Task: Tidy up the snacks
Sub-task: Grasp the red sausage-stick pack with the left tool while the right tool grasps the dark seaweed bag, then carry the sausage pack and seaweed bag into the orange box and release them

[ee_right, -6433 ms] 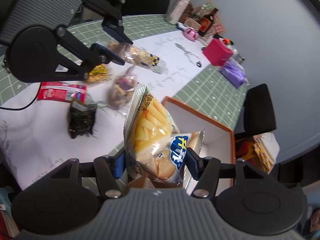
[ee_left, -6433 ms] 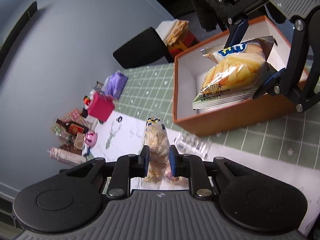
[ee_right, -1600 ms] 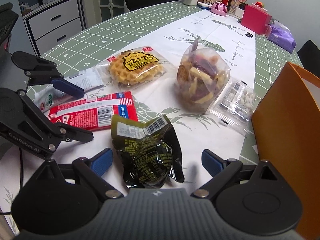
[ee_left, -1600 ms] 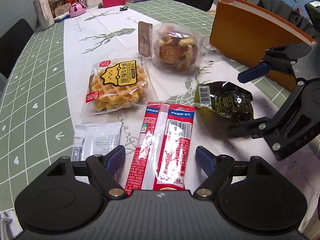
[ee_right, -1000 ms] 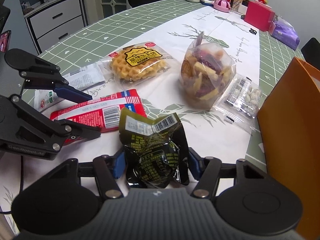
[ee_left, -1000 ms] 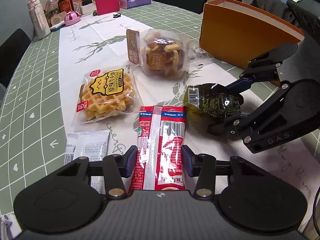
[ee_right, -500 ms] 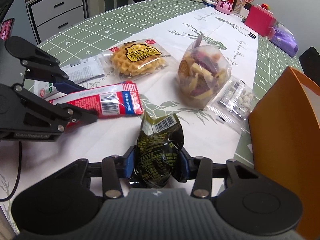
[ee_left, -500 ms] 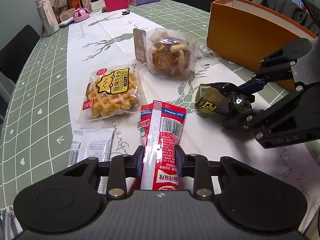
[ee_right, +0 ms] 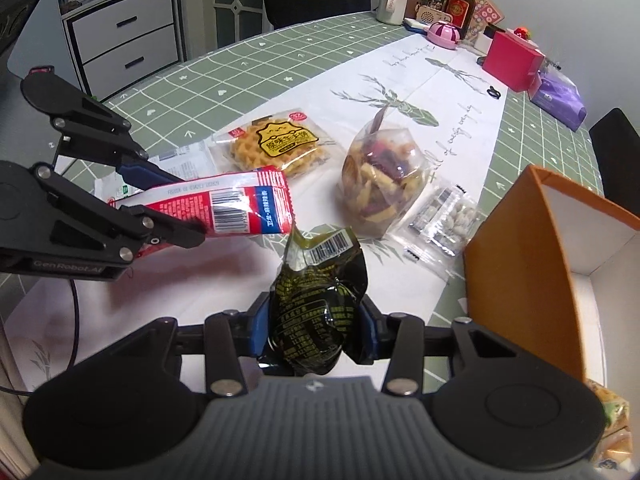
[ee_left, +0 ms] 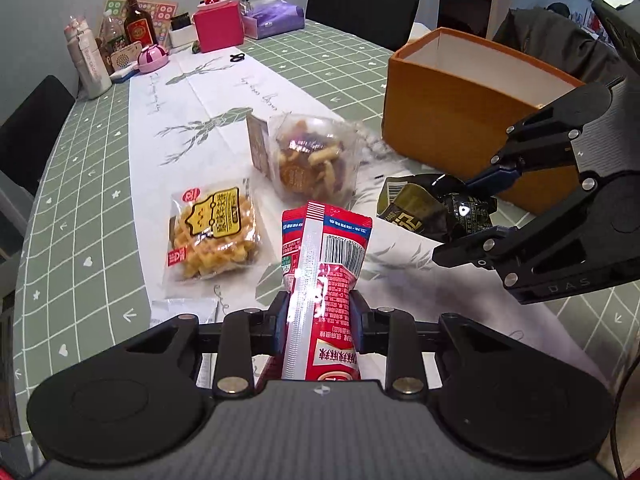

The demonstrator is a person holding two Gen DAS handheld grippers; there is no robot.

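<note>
Now the red pack (ee_left: pixel 324 276) is gripped by the left claw (ee_left: pixel 320 320), its long axis pointing away along the fingers, clear of the tabletop (ee_left: pixel 100 184); the dark pouch (ee_right: pixel 316 312) is clamped upright in the right claw (ee_right: pixel 316 332).

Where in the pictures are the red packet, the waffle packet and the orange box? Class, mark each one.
red packet (ee_left: pixel 326 264): left wrist view, on its barcode end.
waffle packet (ee_left: pixel 214 236): left wrist view, on the waffle.
orange box (ee_left: pixel 452 128): left wrist view, on its front wall.
</note>
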